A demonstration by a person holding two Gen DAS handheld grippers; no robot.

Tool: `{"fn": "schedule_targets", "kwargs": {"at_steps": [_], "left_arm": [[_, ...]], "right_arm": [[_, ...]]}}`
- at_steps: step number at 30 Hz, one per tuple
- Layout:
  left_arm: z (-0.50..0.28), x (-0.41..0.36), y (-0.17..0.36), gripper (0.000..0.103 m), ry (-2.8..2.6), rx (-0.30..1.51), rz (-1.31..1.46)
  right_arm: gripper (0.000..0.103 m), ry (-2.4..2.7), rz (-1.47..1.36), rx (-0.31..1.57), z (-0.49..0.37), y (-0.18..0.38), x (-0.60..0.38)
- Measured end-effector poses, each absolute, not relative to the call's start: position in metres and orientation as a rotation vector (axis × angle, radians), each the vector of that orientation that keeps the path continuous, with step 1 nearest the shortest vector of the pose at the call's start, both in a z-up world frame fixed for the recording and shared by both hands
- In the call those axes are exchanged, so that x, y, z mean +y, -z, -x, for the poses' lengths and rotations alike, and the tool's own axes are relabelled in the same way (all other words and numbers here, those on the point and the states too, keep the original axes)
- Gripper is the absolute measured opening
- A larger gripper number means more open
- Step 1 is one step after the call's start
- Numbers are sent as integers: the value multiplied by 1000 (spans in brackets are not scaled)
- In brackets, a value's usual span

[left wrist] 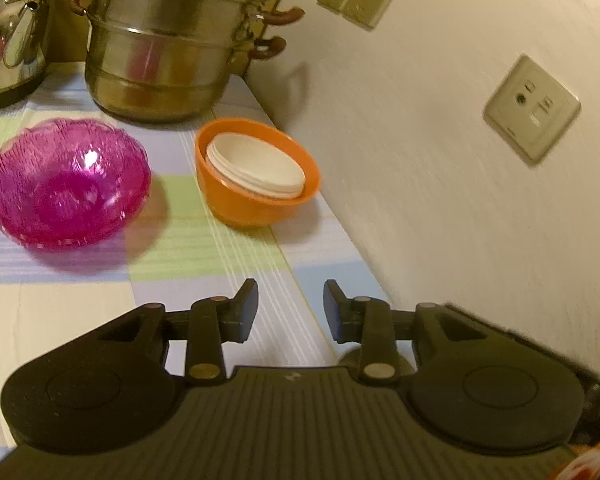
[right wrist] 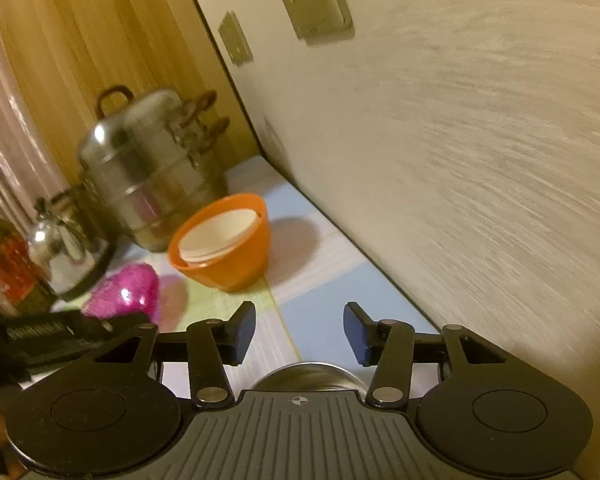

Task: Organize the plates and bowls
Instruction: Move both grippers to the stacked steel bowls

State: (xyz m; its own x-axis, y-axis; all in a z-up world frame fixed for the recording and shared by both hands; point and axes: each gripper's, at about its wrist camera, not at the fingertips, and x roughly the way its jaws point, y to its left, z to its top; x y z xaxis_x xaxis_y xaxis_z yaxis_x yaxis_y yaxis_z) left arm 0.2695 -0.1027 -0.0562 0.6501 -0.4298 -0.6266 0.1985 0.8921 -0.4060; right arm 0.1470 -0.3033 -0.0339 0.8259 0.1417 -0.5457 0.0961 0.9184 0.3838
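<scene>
An orange bowl [left wrist: 256, 196] with white dishes [left wrist: 256, 166] nested inside stands on the checked tablecloth near the wall. A pink glass bowl [left wrist: 66, 184] stands to its left. My left gripper [left wrist: 291, 312] is open and empty, hovering in front of both bowls. In the right wrist view the orange bowl [right wrist: 228, 256] with the white dishes [right wrist: 218, 234] sits ahead and the pink bowl [right wrist: 124, 290] lies left, partly hidden. My right gripper [right wrist: 299, 330] is open and empty above the cloth. A metal rim [right wrist: 308, 376] shows just under it.
A steel steamer pot [left wrist: 168, 44] and a kettle [left wrist: 8, 36] stand at the back. The wall [left wrist: 440, 160] with sockets runs close along the right. A bottle [right wrist: 8, 272] stands at the left in the right wrist view. The left gripper's body [right wrist: 40, 340] shows there too.
</scene>
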Motion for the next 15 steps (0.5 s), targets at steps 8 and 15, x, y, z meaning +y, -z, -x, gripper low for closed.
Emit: {"fn": "schedule_targets", "kwargs": {"at_steps": [8,15], "left_arm": [[-255,-107,75,32,384,854,306],[-254,-118,82,32,404,894,293]], "right_arm": [[51,7,-413,680,-142,45,-299],[51,67,-409,752,-133,55,-297]]}}
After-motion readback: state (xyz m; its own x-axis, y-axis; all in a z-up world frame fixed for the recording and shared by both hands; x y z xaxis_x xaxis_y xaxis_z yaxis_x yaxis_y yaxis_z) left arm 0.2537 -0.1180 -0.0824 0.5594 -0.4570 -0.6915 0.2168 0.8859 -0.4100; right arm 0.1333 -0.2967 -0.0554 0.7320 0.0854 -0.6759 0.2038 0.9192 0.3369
